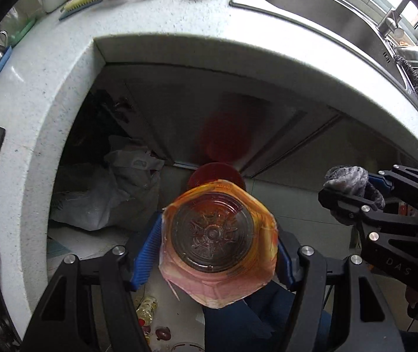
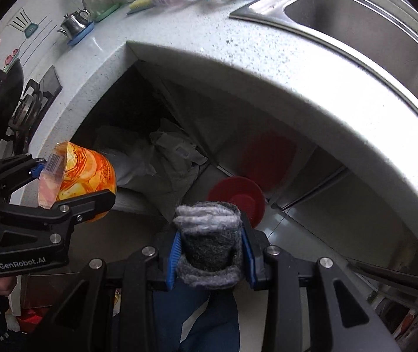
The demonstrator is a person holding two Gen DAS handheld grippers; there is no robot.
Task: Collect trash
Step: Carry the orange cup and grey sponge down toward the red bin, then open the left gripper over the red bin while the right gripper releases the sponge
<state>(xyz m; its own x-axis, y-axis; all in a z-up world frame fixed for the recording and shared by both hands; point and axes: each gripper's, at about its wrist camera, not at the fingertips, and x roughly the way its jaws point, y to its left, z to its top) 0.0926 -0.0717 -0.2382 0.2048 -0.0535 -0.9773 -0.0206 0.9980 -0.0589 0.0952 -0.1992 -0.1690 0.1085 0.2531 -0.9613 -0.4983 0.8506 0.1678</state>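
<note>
While you hold both tools pointed steeply down in front of the speckled white worktop [image 1: 179, 8], your left gripper [image 1: 217, 249] is clenched on an orange-labelled plastic bottle [image 1: 217, 240], its blue ribbed pads [image 1: 147, 252] pressing the crumpled label from either side so that the clear moulded base faces the left wrist camera. From the right wrist camera the same bottle [image 2: 85, 176] shows side-on at the left, with a barcode on its label, out past the front edge of the worktop over the floor. Below the worktop's inner corner a crumpled grey plastic bag [image 1: 115, 193] lies in the dark recess on the floor, and just right of it a red bowl [image 2: 237, 199] sits on the floor by the metal cabinet doors, its red reflection showing on them. Your right gripper [image 2: 210, 252] is closed on a folded grey scouring pad [image 2: 209, 249], squeezed between its blue pads, and it hangs above the red bowl's near rim in that view. In the left wrist view this gripper [image 1: 352, 187] and its grey wad appear at the right, well apart from the bottle. Along the worktop's far edge lie a brush and a clear bottle on its side, and the steel sink [image 2: 370, 29] is set into the right end.
</note>
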